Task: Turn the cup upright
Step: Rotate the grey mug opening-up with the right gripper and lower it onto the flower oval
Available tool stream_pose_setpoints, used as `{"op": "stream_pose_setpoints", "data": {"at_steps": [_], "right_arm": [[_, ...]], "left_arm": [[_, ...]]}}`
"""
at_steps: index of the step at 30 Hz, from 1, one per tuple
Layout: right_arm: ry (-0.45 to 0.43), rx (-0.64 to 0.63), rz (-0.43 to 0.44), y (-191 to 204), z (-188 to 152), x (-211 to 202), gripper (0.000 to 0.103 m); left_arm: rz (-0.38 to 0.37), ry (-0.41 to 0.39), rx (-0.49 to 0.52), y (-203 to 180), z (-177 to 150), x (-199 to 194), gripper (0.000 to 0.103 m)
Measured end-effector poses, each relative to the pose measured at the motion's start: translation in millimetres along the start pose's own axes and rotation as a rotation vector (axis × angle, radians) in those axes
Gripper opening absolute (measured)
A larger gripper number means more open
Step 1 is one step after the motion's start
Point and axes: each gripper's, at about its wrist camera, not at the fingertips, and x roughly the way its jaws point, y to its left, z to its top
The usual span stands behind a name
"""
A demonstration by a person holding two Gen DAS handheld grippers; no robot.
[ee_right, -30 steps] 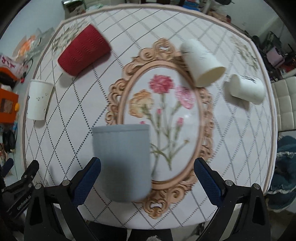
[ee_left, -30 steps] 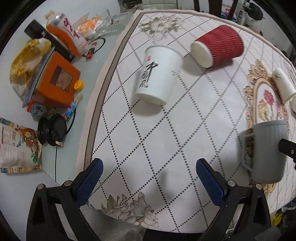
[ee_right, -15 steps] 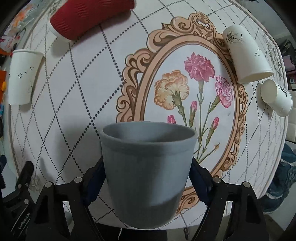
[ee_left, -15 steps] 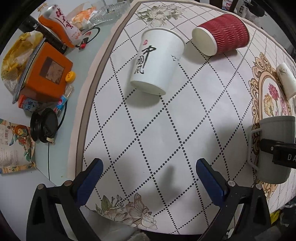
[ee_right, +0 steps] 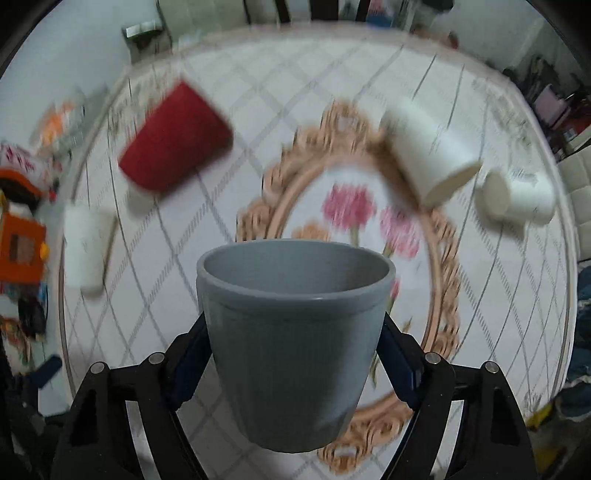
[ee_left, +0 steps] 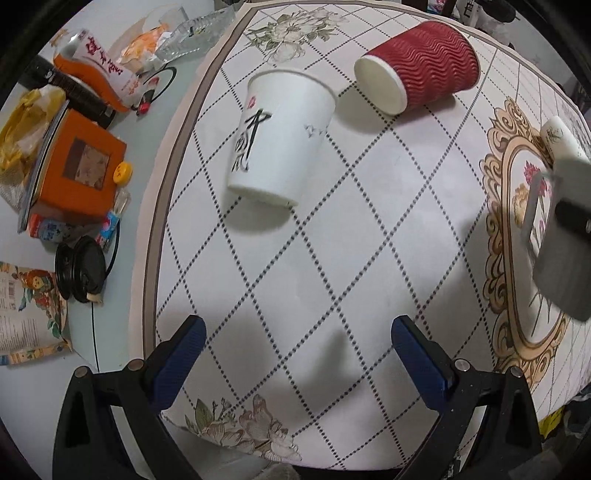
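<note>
You see a round table covered by a white tablecloth point(ee_left: 332, 258) with a diamond pattern and flowers. At its far side stand dark chairs point(ee_right: 321, 11); on the right is a pale sofa point(ee_right: 580, 173).

Patterned table point(ee_left: 332, 258) bears toppled white cup point(ee_left: 280, 140), red cup point(ee_left: 424, 66).

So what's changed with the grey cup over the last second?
The right gripper closed its jaws on the grey cup, lifted it and turned it mouth-up. The left gripper stayed open and empty; the red cup and white paper cup still lie on their sides.
</note>
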Motion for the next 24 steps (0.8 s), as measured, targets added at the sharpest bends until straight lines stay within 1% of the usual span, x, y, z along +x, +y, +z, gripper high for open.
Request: {"op": "stream_pose_setpoints", "data": {"at_steps": [4,6,7,9,10,12,13,16,18,21,23,24], "right_arm": [[-0.228,0.010,-0.034,6.5,6.4,-11.6,0.084],[-0.312,0.007,-0.053,10.1,13.7,-6.9,0.084],[-0.342,0.005,-0.061,11.3,18.7,-3.5,0.084],[-0.398,0.000,-0.083,13.3,17.6,6.6,0.084],[-0.411,-0.004,-0.091,13.8,13.7,11.1,0.084],[-0.407,-0.009,-0.090,12.8,4.0,18.3,0.084],[-0.443,-0.020,-0.095,13.2,-4.2,14.1,0.084],[-0.454,-0.031,-0.088,13.0,-19.5,9.0,0.084],[-0.439,-0.025,-0.082,11.3,-26.9,3.7,0.085],[-0.395,-0.022,-0.079,11.6,-34.4,3.4,0.085],[-0.362,-0.023,-0.081,12.1,-41.3,5.0,0.089],[-0.359,-0.020,-0.082,11.2,-44.9,1.9,0.090]], "left_arm": [[0.000,-0.008,0.000,-5.8,13.4,6.8,0.102],[0.004,-0.017,0.002,-7.1,18.0,11.6,0.102],[0.006,-0.022,0.004,-7.9,20.0,14.0,0.102],[0.010,-0.027,0.008,-9.1,22.1,16.6,0.102],[0.011,-0.029,0.010,-8.0,23.7,18.7,0.102],[0.012,-0.035,0.016,-7.1,23.2,19.7,0.102],[0.014,-0.040,0.021,-6.2,22.3,19.7,0.102],[0.013,-0.045,0.035,-8.0,16.2,16.7,0.102],[0.012,-0.052,0.042,-9.0,12.2,13.7,0.102],[0.003,-0.067,0.054,-8.6,5.8,8.1,0.102],[0.001,-0.078,0.065,-10.4,-0.1,2.7,0.102],[0.001,-0.084,0.070,-10.9,-3.1,0.2,0.102]]}}
